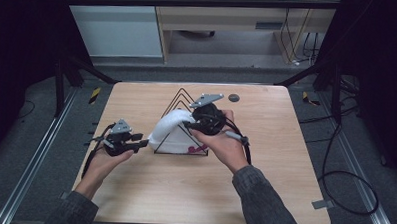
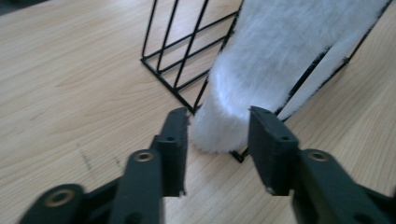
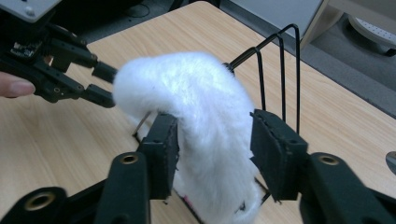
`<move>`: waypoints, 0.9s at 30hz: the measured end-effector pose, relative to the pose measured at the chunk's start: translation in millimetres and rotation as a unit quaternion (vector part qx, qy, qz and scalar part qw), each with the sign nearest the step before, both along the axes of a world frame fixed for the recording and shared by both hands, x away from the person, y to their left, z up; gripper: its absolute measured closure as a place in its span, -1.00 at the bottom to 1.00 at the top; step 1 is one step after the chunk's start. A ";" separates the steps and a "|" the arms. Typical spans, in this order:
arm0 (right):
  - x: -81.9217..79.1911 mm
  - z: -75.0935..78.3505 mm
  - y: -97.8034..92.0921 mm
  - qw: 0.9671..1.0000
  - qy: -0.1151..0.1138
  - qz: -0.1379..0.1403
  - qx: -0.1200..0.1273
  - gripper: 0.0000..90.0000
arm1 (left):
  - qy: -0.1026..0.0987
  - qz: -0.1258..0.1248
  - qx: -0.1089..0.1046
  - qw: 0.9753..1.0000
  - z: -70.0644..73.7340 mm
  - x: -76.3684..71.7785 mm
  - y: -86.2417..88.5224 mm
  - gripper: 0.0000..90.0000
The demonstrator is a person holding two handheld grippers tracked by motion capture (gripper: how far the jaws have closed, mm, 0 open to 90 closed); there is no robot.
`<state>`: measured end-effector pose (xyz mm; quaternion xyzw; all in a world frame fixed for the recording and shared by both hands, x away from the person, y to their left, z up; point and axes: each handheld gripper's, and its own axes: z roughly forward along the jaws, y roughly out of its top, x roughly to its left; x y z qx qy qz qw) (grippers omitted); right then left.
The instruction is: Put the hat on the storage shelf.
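A white fluffy cloth (image 1: 172,127) hangs over a black wire rack (image 1: 183,97) at the table's middle. It carries a small pink mark low on its right side. My right gripper (image 1: 188,125) reaches in from the right. In the right gripper view it (image 3: 215,119) stands open, a jaw on either side of the cloth (image 3: 201,107), which drapes over the rack's wires (image 3: 282,60). My left gripper (image 1: 144,142) is at the cloth's lower left end. In the left gripper view it (image 2: 218,116) is open with the cloth's tip (image 2: 261,60) just between the jaw ends.
The wooden table (image 1: 133,190) has bare room in front and on both sides. A small dark round disc (image 1: 233,97) lies behind the rack. Cables trail on the floor to the right (image 1: 344,182). The left gripper (image 3: 100,84) appears at the upper left of the right gripper view.
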<state>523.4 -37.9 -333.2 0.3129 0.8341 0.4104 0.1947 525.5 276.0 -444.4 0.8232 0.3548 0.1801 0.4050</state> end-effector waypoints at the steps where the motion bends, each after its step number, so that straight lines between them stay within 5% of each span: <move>1: -2.5 0.0 -2.7 1.000 -0.002 -0.001 0.005 0.06 | -0.003 0.004 0.003 1.000 0.2 -1.6 1.4 0.10; 3: -7.9 0.9 -7.9 1.000 -0.004 -0.003 0.014 -0.02 | -0.007 0.014 0.007 1.000 0.6 -5.0 3.9 -0.14; 8: -19.8 2.2 -17.1 1.000 -0.011 -0.004 0.027 -0.23 | -0.011 -0.012 -0.008 1.000 -2.2 -14.8 10.0 -0.76; 18: -26.1 -0.3 -37.3 0.998 -0.034 -0.031 0.035 -0.67 | 0.018 0.024 0.045 0.999 -26.1 -30.2 6.0 -0.87; 25: -31.6 1.7 -63.4 0.997 -0.053 -0.044 0.031 -0.80 | 0.042 0.040 0.052 0.997 -42.0 -33.9 6.8 -0.84; 27: -32.3 -0.6 -72.6 0.997 -0.042 -0.048 0.032 -0.83 | 0.044 0.043 0.055 0.997 -45.5 -33.4 5.8 -0.83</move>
